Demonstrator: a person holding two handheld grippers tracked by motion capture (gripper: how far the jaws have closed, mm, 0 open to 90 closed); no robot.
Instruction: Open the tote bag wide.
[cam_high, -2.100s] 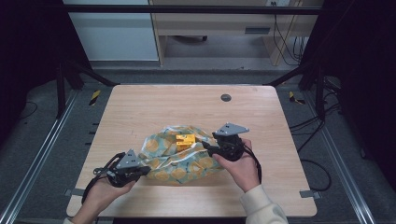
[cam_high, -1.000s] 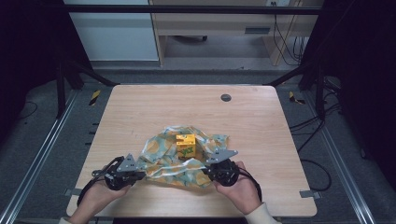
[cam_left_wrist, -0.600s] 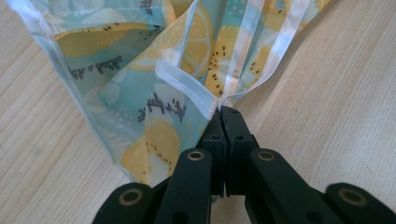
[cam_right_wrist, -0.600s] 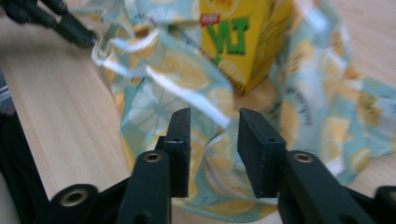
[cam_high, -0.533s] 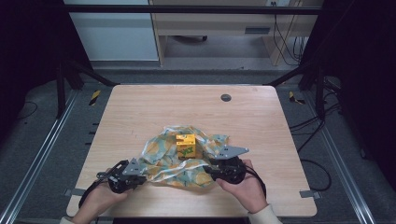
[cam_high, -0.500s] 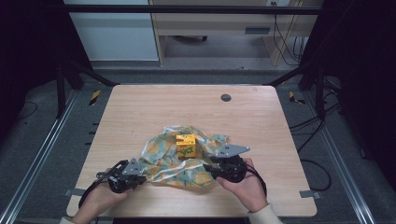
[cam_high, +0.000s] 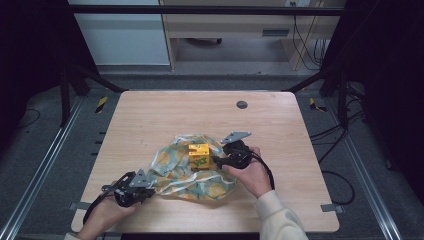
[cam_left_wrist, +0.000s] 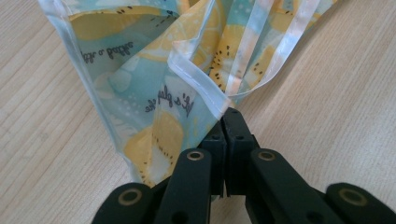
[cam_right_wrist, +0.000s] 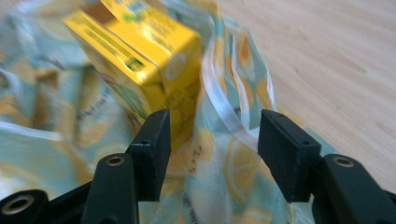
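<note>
A cloth printed with lemons (cam_high: 186, 175) lies bunched on the wooden table (cam_high: 150, 120), and a yellow carton (cam_high: 199, 156) stands on it. My left gripper (cam_high: 146, 188) is at the cloth's near left corner, shut on its hemmed edge (cam_left_wrist: 215, 103). My right gripper (cam_high: 218, 161) sits just right of the carton. Its jaws have just been opening and stand apart in the right gripper view (cam_right_wrist: 212, 140), with a fold of cloth (cam_right_wrist: 224, 158) loose between them. The carton (cam_right_wrist: 140, 51) is close ahead, next to the left jaw.
A small dark round grommet (cam_high: 242, 104) is set in the table's far side. Metal rails (cam_high: 45, 165) run along the floor on both sides, and cables (cam_high: 340, 150) lie at the right. The far half of the table is bare wood.
My right gripper has moved away from the person, from the cloth's near right part up beside the carton, and its jaws have come apart. The left gripper keeps its hold at the corner.
</note>
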